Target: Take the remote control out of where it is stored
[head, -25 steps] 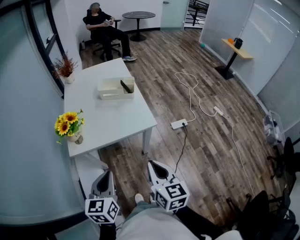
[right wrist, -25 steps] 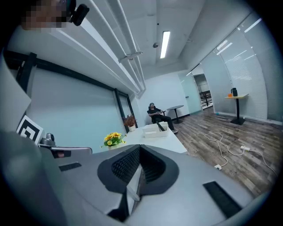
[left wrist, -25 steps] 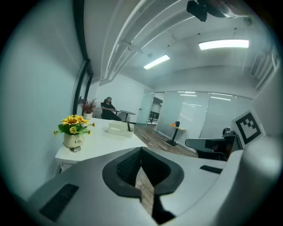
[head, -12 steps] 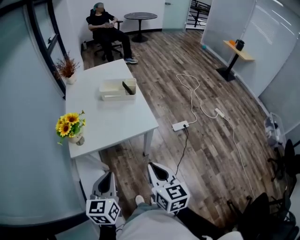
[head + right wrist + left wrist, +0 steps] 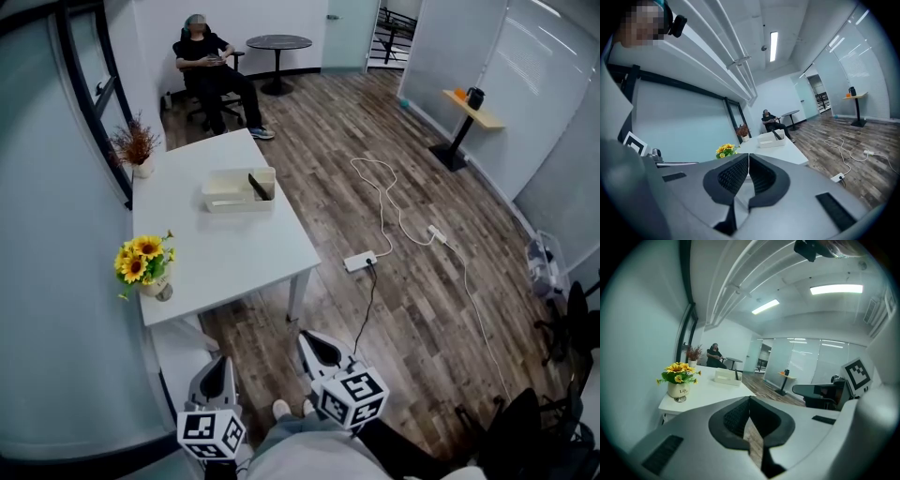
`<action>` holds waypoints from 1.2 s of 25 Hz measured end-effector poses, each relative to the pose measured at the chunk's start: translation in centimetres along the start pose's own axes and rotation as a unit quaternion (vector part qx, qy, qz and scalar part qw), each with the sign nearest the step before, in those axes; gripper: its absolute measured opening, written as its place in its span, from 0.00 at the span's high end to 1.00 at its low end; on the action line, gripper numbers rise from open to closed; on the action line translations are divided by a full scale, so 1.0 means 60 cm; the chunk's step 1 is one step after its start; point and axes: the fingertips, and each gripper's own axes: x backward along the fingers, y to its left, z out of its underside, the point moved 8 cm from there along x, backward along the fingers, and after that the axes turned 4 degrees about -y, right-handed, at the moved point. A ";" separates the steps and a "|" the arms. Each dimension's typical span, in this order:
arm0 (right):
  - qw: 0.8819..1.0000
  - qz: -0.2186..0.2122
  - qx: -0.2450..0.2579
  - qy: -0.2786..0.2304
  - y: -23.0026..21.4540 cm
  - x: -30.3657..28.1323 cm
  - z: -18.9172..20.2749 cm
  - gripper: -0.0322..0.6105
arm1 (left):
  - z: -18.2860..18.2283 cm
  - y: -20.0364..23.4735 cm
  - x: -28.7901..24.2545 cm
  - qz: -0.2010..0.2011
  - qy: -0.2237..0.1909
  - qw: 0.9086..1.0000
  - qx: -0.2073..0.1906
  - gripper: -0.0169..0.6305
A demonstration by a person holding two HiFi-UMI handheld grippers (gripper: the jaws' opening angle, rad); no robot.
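A dark remote control (image 5: 258, 186) stands slanted in a cream open box (image 5: 234, 192) at the far end of the white table (image 5: 225, 253). Both grippers hang low by the person's body, well short of the table. The left gripper (image 5: 218, 366) and the right gripper (image 5: 315, 339) are shut with nothing between the pads. In the left gripper view the box (image 5: 726, 377) and remote (image 5: 736, 375) lie far beyond the closed left gripper (image 5: 749, 400). The right gripper view shows the box (image 5: 769, 140) and remote (image 5: 778, 135) past the closed right gripper (image 5: 748, 157).
A vase of sunflowers (image 5: 142, 264) stands at the table's near left corner, a dried plant (image 5: 137, 147) at its far left. A person (image 5: 211, 67) sits on a chair behind the table beside a round table (image 5: 278, 43). A power strip (image 5: 359, 262) and white cable (image 5: 386, 202) lie on the wood floor.
The head view has shifted a little, so the table and box sit slightly lower in frame. Both grippers stay shut near the bottom edge.
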 end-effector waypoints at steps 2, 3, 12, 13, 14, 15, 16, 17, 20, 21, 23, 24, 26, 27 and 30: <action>1.000 0.003 0.002 -0.003 0.006 -0.003 0.002 0.94 | 0.002 0.007 0.004 0.001 -0.002 1.000 0.002 0.96; 1.000 0.005 0.001 -0.006 0.008 -0.005 0.004 0.94 | 0.003 0.010 0.005 0.002 -0.003 1.000 0.002 0.96; 1.000 0.016 0.012 -0.010 0.020 -0.039 0.013 0.94 | 0.005 0.046 -0.008 0.005 -0.001 1.000 0.008 0.96; 1.000 0.017 0.013 -0.009 0.018 -0.045 0.013 0.94 | 0.005 0.050 -0.013 0.004 0.000 1.000 0.008 0.96; 1.000 0.016 0.014 -0.008 0.016 -0.053 0.014 0.94 | 0.004 0.055 -0.018 0.003 0.001 1.000 0.008 0.96; 1.000 0.015 0.014 -0.008 0.013 -0.063 0.014 0.94 | 0.003 0.061 -0.025 0.001 0.000 1.000 0.007 0.96; 1.000 0.014 0.015 -0.008 0.009 -0.073 0.013 0.94 | 0.001 0.066 -0.033 -0.003 -0.002 1.000 0.007 0.96; 1.000 0.011 0.015 -0.008 0.004 -0.086 0.011 0.94 | -0.003 0.072 -0.042 -0.007 -0.005 1.000 0.007 0.96; 1.000 0.001 0.010 -0.005 -0.012 -0.126 -0.002 0.94 | -0.020 0.088 -0.074 -0.019 -0.009 1.000 0.009 0.96; 1.000 -0.001 0.010 -0.005 -0.018 -0.139 -0.008 0.94 | -0.027 0.090 -0.086 -0.019 -0.011 1.000 0.008 0.96; 1.000 -0.004 0.010 -0.006 -0.035 -0.169 -0.020 0.94 | -0.043 0.096 -0.114 -0.020 -0.016 1.000 0.003 0.96; 1.000 -0.006 0.009 -0.006 -0.044 -0.186 -0.026 0.94 | -0.050 0.099 -0.130 -0.021 -0.018 1.000 0.002 0.96; 1.000 -0.008 0.007 -0.005 -0.065 -0.222 -0.035 0.94 | -0.062 0.106 -0.164 -0.023 -0.020 1.000 0.002 0.96; 1.000 -0.009 0.007 -0.004 -0.076 -0.239 -0.040 0.94 | -0.067 0.109 -0.182 -0.024 -0.020 1.000 0.002 0.96; 1.000 -0.012 0.006 0.001 -0.108 -0.290 -0.058 0.94 | -0.081 0.115 -0.237 -0.029 -0.018 0.999 0.002 0.96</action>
